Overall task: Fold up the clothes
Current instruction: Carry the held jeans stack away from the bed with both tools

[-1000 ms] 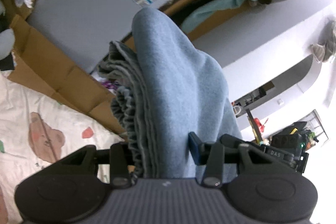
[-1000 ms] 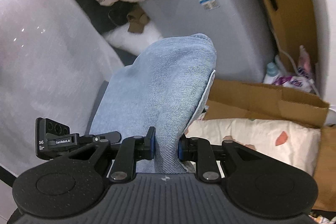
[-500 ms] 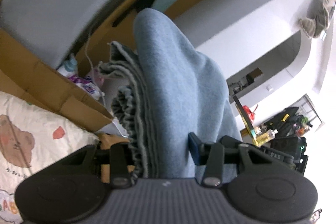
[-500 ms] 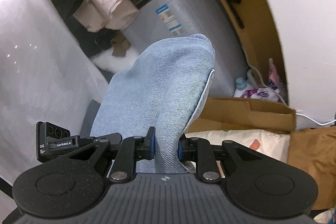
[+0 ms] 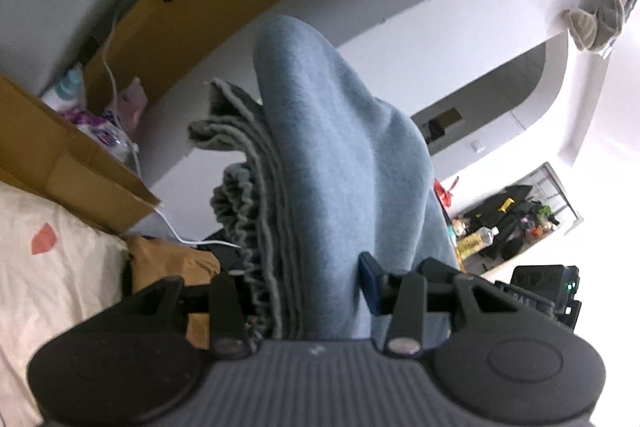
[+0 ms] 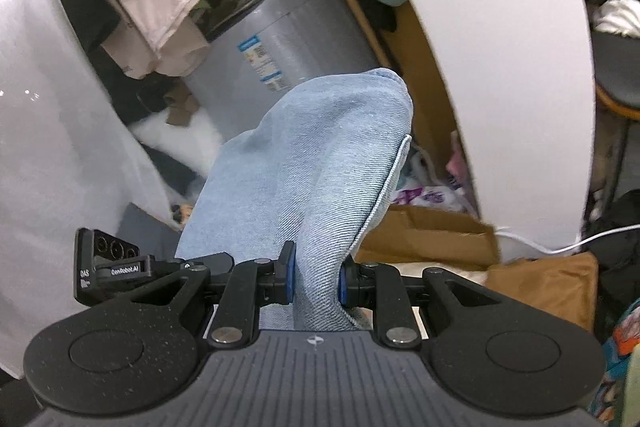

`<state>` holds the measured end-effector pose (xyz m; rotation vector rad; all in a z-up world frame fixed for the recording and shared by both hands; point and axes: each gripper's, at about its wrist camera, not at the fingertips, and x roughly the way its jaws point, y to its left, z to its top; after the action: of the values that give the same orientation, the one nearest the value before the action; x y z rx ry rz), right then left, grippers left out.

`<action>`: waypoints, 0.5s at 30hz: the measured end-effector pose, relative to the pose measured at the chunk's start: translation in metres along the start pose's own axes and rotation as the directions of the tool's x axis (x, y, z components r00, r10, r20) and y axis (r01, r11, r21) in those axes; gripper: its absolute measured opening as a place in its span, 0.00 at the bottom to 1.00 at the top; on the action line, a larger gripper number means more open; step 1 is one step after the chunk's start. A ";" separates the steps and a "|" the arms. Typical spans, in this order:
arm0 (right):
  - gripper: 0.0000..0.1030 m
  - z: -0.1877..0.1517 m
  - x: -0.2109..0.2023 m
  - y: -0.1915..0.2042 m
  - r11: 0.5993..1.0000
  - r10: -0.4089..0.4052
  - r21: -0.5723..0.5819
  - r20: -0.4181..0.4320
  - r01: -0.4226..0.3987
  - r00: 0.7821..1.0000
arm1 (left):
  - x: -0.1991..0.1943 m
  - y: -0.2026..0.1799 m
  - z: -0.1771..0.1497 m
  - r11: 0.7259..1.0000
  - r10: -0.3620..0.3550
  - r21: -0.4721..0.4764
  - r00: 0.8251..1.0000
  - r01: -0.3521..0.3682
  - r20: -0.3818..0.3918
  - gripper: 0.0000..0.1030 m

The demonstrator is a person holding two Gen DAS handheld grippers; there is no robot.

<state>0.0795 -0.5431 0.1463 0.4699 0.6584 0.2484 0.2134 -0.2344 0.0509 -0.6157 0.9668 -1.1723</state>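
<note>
A folded light-blue denim garment (image 5: 340, 155) with a gathered grey-blue waistband on its left side stands up between the fingers of my left gripper (image 5: 304, 291), which is shut on the thick bundle. In the right wrist view the same denim garment (image 6: 320, 163) rises in a rounded fold with a stitched hem on its right edge. My right gripper (image 6: 314, 279) is shut on it, both blue pads pressing the cloth. The garment hangs in the air between the two grippers.
A bed sheet with a cartoon print (image 5: 52, 267) lies lower left. Cardboard boxes (image 5: 60, 163) and a white cable (image 5: 168, 223) sit beside it. A grey appliance with a label (image 6: 280, 55), hanging clothes (image 6: 160, 23) and a white curved wall (image 6: 492, 67) stand behind.
Both grippers have swung sideways with the garment still held; the grey appliance slid out of the left view and the white wall came in. The grips are unchanged.
</note>
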 end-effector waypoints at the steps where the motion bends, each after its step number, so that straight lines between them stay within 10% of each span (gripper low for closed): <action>1: 0.20 -0.001 -0.001 -0.004 1.000 -0.013 -0.005 -0.001 0.013 1.000 | 0.007 0.003 0.000 1.000 -0.008 -0.002 1.000 0.008 -0.010 0.44; 15: 0.20 -0.016 0.004 -0.096 0.988 -0.145 0.050 0.019 0.144 0.989 | 0.110 0.044 -0.013 0.994 -0.106 -0.022 0.987 0.104 -0.121 0.44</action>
<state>0.0792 -0.6196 0.0857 0.4684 0.6739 0.0899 0.2321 -0.3251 -0.0245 -0.6189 1.0582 -1.3093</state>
